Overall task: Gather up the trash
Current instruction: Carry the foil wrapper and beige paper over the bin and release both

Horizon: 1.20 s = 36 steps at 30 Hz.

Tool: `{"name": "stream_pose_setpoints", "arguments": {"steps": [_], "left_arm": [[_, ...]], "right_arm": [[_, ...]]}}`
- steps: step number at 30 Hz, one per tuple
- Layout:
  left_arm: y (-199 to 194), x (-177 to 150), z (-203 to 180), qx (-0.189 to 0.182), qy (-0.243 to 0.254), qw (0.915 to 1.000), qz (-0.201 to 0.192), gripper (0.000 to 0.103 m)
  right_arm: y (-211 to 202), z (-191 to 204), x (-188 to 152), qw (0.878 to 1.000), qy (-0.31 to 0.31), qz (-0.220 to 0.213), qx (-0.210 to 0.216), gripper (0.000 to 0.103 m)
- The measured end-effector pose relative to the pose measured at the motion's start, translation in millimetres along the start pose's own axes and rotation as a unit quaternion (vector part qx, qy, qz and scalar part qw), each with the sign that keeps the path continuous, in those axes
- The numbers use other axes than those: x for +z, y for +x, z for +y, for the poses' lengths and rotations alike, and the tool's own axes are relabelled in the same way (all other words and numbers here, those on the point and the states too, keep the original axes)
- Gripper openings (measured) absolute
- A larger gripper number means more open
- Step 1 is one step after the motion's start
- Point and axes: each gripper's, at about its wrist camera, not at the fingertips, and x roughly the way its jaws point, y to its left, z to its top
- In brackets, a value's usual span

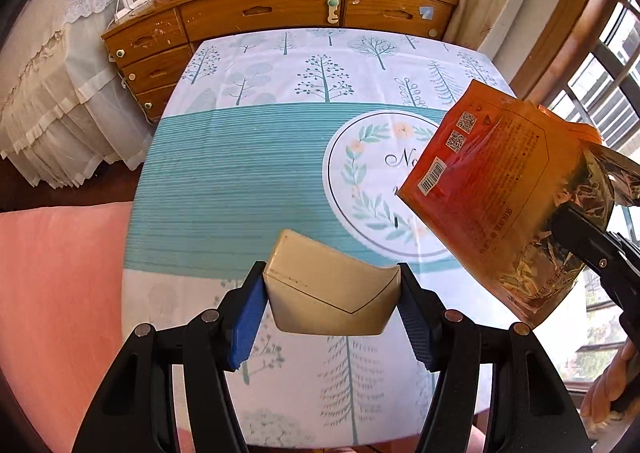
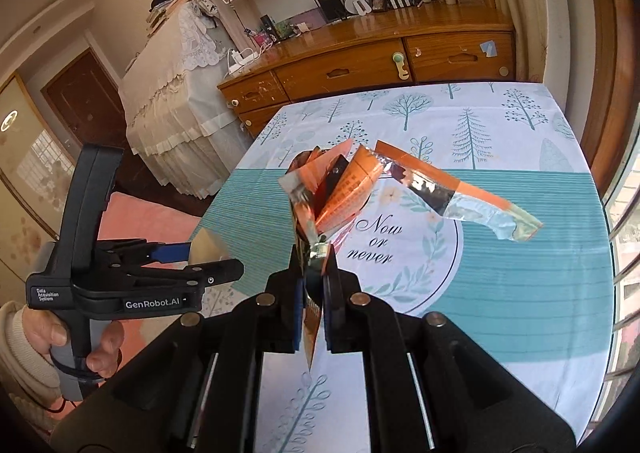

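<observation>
My left gripper (image 1: 332, 317) is shut on a beige flip-top box (image 1: 328, 289), its blue pads (image 1: 246, 323) pressed on both sides, held above the table (image 1: 240, 181). In the right wrist view the same gripper (image 2: 208, 257) shows at the left with the beige box (image 2: 208, 247) between its fingers. My right gripper (image 2: 314, 273) is shut on the torn edge of an orange foil snack bag (image 2: 348, 189), which hangs in the air above the table. From the left wrist view the bag (image 1: 496, 189) shows its printed back, with the right gripper (image 1: 592, 249) clamped on its foil mouth.
The table wears a teal-and-white tree-print cloth (image 2: 520, 293). A wooden dresser (image 1: 280, 9) stands past its far edge, a lace-covered piece of furniture (image 1: 52, 93) to the left. A pink mat (image 1: 56, 293) lies beside the table, windows (image 1: 608, 93) at right. A person's hand (image 2: 48, 341) grips the left handle.
</observation>
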Motion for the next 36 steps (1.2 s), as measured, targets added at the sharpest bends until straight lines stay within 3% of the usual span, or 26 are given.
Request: {"name": "stream_pose_setpoints", "arguments": {"steps": [8,16,23,29,36], "left_arm": [[-85.9,-103.6,29.0,-0.012,0.022,0.9988,-0.042,0.063],[-112.7,-194.7,44.7,-0.032,0.016,0.9992,-0.019,0.063],[-71.4,-262.7,27.5,-0.050,0.010,0.9984,0.024,0.063],[-11.0,-310.7,8.3,-0.049,0.016,0.9959,0.074,0.063],[75.7,-352.1,-5.5,-0.052,0.009,0.9939,0.096,0.063]], "right_arm": [[-73.5,86.0,-96.3,0.999,0.020,-0.042,-0.022,0.005],[-109.8,155.5,-188.7,1.000,0.007,0.008,-0.023,0.005],[-117.7,178.9,-267.7,0.996,-0.011,0.078,-0.029,0.005],[-91.0,154.8,-333.1,0.989,0.021,0.141,-0.031,0.005],[-29.9,103.6,-398.5,0.980,0.030,0.186,-0.057,0.005]]}}
